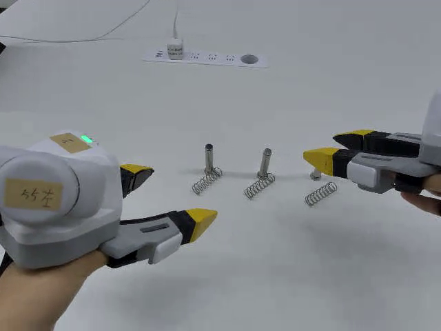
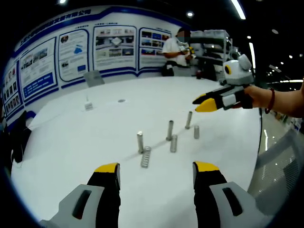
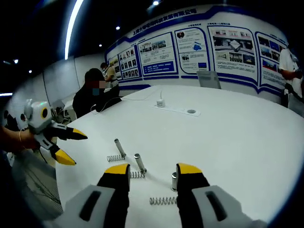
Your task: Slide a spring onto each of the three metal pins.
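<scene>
Left tool [image 1: 180,193] over white table [image 1: 275,276], postered wall [image 2: 114,42].

Left gripper [image 1: 176,196], held in the left hand [image 1: 31,296], jaws spread wide; right gripper [image 1: 322,147], in the right hand [image 1: 422,195], jaws parted, tips pointing inward.
</scene>
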### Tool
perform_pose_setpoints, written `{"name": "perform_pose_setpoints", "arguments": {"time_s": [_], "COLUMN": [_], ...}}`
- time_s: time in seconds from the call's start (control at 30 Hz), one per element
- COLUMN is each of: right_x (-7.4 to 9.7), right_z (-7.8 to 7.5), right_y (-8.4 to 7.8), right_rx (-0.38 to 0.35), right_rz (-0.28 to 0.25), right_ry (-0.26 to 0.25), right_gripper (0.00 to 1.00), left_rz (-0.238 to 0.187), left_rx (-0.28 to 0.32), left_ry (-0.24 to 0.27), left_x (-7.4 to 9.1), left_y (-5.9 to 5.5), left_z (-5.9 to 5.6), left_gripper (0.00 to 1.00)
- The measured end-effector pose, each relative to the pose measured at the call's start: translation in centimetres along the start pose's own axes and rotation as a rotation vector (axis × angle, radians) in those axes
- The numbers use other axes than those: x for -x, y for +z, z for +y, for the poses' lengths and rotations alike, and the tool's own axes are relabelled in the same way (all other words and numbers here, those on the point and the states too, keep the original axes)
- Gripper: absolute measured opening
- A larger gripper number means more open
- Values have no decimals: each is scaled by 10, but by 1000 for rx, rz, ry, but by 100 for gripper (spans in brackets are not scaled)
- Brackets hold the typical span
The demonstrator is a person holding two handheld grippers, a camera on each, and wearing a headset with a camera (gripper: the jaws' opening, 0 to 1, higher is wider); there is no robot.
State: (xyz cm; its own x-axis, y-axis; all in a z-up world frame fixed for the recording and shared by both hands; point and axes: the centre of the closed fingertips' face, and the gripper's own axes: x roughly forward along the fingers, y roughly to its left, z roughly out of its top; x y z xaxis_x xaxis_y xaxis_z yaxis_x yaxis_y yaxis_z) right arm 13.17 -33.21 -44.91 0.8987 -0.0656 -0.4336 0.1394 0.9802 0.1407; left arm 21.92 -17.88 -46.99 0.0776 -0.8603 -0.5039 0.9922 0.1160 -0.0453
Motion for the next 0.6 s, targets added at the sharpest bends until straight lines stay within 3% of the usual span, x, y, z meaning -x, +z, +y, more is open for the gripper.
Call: {"name": "perform_pose_setpoints", "arguments": {"time_s": [0.33, 0.6], "right_x": [6, 10], "right_z": [23, 33], "right_y": [-4, -14], "right_rx": [-13, -20], "right_rz": [-25, -2], "right_ry": [79, 93], "right_gripper": [49, 50], "left_rz": [18, 30], "left_rx": [-3, -24], "left_ry": [-5, -10], "left_x": [-26, -44], "left_y": [-5, -16], "left_z": [13, 19], "left_gripper": [51, 43]}}
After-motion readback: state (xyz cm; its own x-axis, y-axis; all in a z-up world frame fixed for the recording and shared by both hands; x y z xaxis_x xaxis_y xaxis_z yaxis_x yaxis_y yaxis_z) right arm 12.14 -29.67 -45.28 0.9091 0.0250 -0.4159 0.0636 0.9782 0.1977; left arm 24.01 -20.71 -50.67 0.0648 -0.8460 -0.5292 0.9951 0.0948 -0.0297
